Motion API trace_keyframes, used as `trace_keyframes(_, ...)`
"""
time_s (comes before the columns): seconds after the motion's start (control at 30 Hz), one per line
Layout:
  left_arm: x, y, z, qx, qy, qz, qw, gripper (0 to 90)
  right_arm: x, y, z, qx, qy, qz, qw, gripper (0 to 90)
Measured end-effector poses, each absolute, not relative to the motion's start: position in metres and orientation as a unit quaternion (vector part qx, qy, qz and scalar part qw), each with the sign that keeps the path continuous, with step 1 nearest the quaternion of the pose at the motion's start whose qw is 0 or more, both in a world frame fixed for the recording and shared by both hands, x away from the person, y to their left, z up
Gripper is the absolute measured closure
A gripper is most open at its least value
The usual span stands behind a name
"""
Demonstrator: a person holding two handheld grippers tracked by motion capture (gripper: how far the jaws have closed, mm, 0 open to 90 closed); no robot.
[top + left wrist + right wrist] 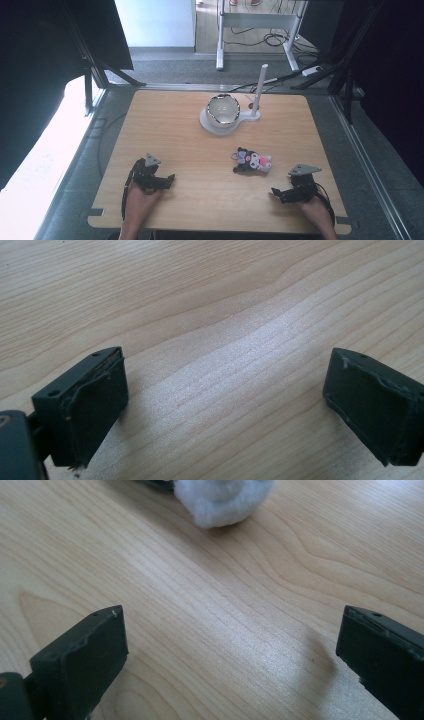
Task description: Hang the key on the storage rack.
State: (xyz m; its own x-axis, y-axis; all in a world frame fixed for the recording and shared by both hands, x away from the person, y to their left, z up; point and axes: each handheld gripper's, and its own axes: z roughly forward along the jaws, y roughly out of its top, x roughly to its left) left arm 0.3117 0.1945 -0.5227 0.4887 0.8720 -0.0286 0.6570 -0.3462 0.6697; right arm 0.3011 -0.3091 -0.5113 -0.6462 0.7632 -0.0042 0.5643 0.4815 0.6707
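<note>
On table (200, 150), unlabelled plush toy (252, 161)

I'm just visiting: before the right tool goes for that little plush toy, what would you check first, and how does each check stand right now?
1. Right tool open wide enough: ok, jaws stand far apart.
2. Nothing held in it: ok, bare wood between the jaws.
3. Plush toy free to grab: ok, it lies alone on the table, apart from both tools.
4. Path to the toy clear: ok, only wood ahead in the right gripper view.
5. Left tool out of the way: ok, open, resting at the near left.
6. Bowl empty and steady: cannot tell.
</note>
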Motion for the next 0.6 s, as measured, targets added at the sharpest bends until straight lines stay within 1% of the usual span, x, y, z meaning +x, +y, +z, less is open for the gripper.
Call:
trace_keyframes(0.27, 0.312, 0.195, -0.523, 0.803, 0.476, 0.170, 0.316, 4.2, 0.309, -0.306, -0.500, 0.366, 0.865, 0.307, 0.154, 0.1)
trace_keyframes(0.6, 0.312, 0.195, -0.523, 0.803, 0.476, 0.170, 0.316, 4.2, 0.324, -0.296, -0.490, 0.340, 0.884, 0.288, 0.138, 0.1)
